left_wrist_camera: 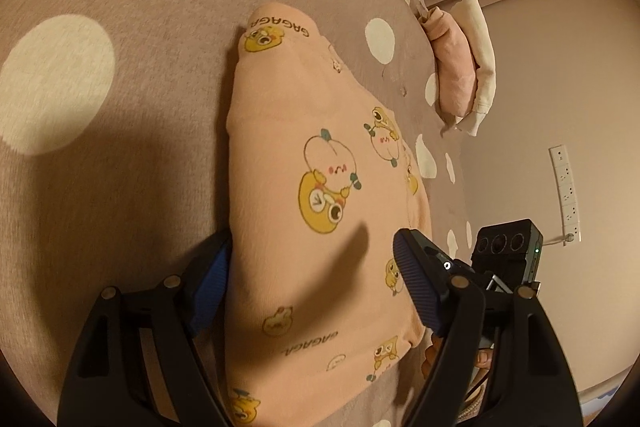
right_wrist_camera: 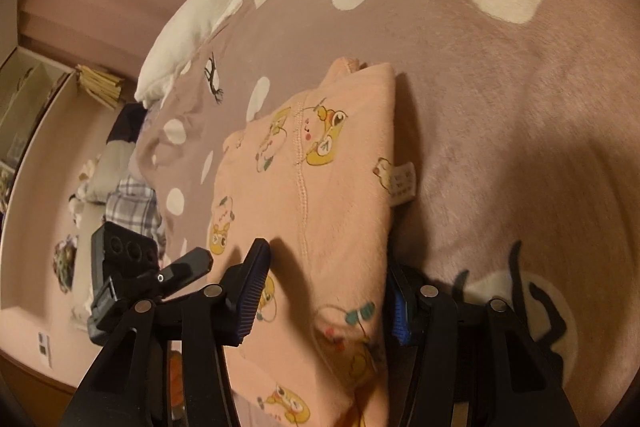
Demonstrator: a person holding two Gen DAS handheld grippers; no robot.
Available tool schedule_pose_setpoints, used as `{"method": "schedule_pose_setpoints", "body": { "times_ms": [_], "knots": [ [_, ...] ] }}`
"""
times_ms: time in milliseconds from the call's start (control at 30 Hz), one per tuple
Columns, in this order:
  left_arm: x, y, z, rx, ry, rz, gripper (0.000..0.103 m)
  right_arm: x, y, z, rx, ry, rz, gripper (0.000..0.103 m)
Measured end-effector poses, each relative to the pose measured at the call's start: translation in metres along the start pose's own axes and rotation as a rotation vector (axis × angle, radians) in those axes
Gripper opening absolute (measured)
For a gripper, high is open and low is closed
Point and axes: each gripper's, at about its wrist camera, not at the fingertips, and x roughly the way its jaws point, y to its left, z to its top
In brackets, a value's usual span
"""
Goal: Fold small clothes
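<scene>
Left wrist view: left gripper [left_wrist_camera: 310,285], jaws wide, straddles the near end of the peach printed garment [left_wrist_camera: 320,187], which lies folded on the spotted bedspread [left_wrist_camera: 120,27]; folded clothes [left_wrist_camera: 464,67] sit at the far edge. Right wrist view: right gripper [right_wrist_camera: 326,291], jaws likewise wide, straddles the garment [right_wrist_camera: 312,187]. Soft, light and limp, it likely handles best pinched at edges through all layers. Both grippers lie low, pointing along the cloth.
</scene>
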Motion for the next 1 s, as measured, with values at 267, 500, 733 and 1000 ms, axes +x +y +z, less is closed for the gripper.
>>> {"method": "schedule_pose_setpoints", "body": {
  "times_ms": [267, 500, 733, 1000],
  "knots": [
    [0.008, -0.011, 0.003, 0.056, 0.003, 0.093, 0.062, 0.003, 0.004, 0.003, -0.040, 0.000, -0.052, 0.049],
    [0.014, -0.024, 0.003, 0.122, 0.006, 0.228, 0.043, 0.006, 0.024, -0.002, -0.136, -0.023, -0.171, 0.040],
    [0.015, -0.029, 0.001, 0.163, -0.009, 0.276, 0.033, 0.005, 0.050, -0.007, -0.276, -0.060, -0.282, 0.029],
    [0.004, -0.044, -0.006, 0.225, -0.050, 0.286, 0.025, -0.007, 0.070, -0.014, -0.355, -0.121, -0.259, 0.025]
  ]
}}
